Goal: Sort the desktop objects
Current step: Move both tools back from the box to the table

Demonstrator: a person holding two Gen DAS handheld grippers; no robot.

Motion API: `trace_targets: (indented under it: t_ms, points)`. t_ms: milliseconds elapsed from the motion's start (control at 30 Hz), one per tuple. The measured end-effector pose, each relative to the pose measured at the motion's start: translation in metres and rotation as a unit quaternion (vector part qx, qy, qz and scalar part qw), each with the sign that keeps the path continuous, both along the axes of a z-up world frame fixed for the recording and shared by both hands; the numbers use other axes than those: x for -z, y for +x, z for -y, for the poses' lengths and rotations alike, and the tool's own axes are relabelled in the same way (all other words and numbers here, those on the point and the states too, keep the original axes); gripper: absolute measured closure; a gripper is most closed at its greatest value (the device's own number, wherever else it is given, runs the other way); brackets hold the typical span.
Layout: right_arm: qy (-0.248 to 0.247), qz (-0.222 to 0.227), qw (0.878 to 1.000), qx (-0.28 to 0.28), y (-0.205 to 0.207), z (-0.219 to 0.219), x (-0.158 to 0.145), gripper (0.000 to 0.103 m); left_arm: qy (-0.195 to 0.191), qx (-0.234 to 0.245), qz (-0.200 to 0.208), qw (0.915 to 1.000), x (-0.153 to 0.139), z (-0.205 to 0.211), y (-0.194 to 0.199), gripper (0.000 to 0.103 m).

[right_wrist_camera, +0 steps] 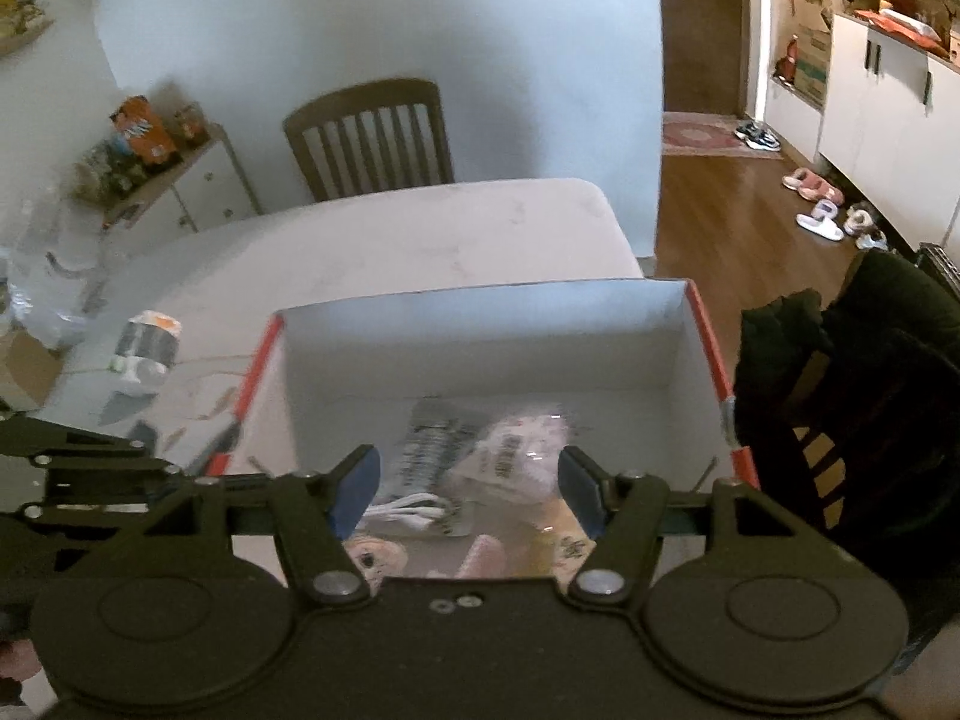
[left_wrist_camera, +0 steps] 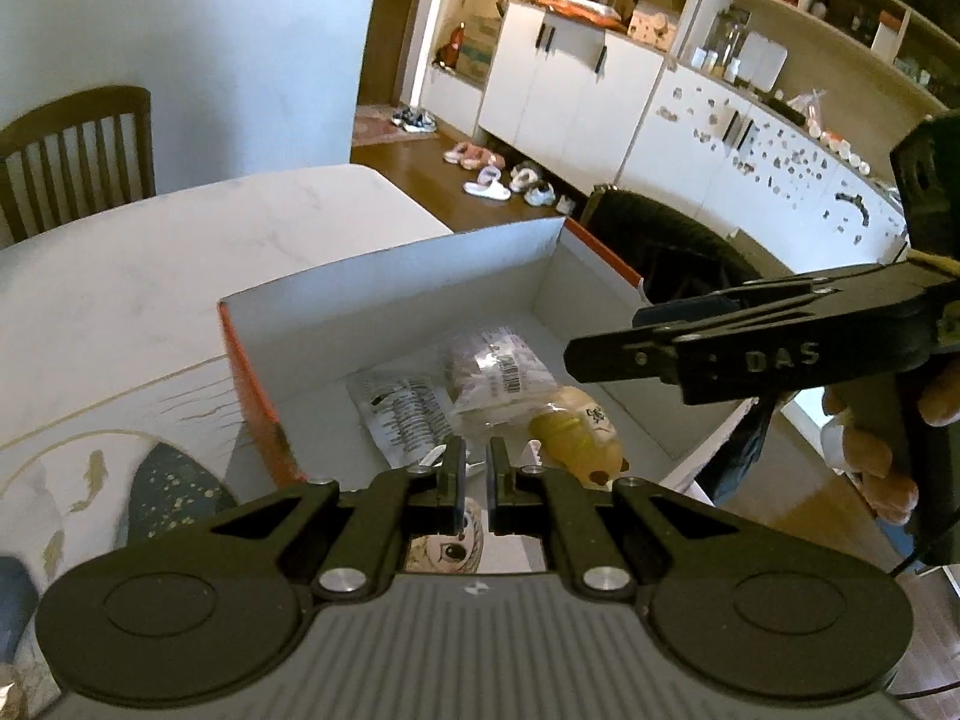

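A white box with orange rims (left_wrist_camera: 384,276) (right_wrist_camera: 480,324) sits on the table. Inside lie clear printed packets (left_wrist_camera: 408,414) (right_wrist_camera: 444,438), a pinkish packet (left_wrist_camera: 498,369) (right_wrist_camera: 528,450), a yellow figure (left_wrist_camera: 576,438), a white cable (right_wrist_camera: 408,507) and a doll face (left_wrist_camera: 447,546) (right_wrist_camera: 375,555). My left gripper (left_wrist_camera: 478,468) hovers over the box's near end, jaws nearly closed with a narrow gap and nothing between them. My right gripper (right_wrist_camera: 468,480) is open and empty above the box; it also shows in the left wrist view (left_wrist_camera: 606,336), coming in from the right.
The marble table (left_wrist_camera: 180,252) (right_wrist_camera: 420,228) runs beyond the box. A patterned mat (left_wrist_camera: 90,480) lies left of it. A can (right_wrist_camera: 147,342) and plastic bags (right_wrist_camera: 48,276) lie at the left. Wooden chairs (left_wrist_camera: 72,144) (right_wrist_camera: 372,132) stand behind; a dark-draped chair (right_wrist_camera: 870,390) stands on the right.
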State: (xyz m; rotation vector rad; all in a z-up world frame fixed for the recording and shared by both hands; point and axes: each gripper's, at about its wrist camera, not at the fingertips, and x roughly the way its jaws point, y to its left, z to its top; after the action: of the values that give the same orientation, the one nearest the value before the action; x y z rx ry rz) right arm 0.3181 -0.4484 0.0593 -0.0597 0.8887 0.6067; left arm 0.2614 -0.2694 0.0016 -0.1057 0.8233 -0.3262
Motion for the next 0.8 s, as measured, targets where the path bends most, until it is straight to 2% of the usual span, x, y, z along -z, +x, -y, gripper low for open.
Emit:
trace_targets:
  t_ms: [233,500,567,600,633,700,767,800]
  points:
    - [0.012,0.035,0.999,-0.024,-0.038,-0.012,-0.018,0.03,-0.007,-0.012,0.028,0.9995,-0.011,-0.03,-0.029,0.096]
    - [0.021,0.037,0.999,-0.021,-0.078,-0.041,-0.02,0.023,-0.012,-0.036,0.052,0.9979,-0.019,-0.086,-0.062,0.092]
    - [0.027,0.033,0.999,-0.02,-0.089,-0.052,-0.02,0.022,-0.01,-0.038,0.058,0.9975,-0.02,-0.098,-0.07,0.081]
    - [0.029,0.031,0.999,-0.021,-0.095,-0.057,-0.019,0.021,-0.01,-0.039,0.06,0.9973,-0.021,-0.106,-0.075,0.071]
    - [0.03,0.031,0.999,-0.022,-0.101,-0.063,-0.018,0.02,-0.011,-0.041,0.063,0.9971,-0.022,-0.115,-0.079,0.053]
    - [0.027,0.032,0.999,-0.026,-0.114,-0.078,-0.016,0.019,-0.014,-0.044,0.067,0.9967,-0.023,-0.131,-0.087,0.037]
    - [0.025,0.031,0.999,-0.026,-0.125,-0.092,-0.014,0.017,-0.012,-0.047,0.069,0.9964,-0.022,-0.146,-0.094,0.037]
    - [0.027,0.028,0.999,-0.025,-0.13,-0.1,-0.012,0.015,-0.01,-0.052,0.069,0.9962,-0.022,-0.155,-0.097,0.033]
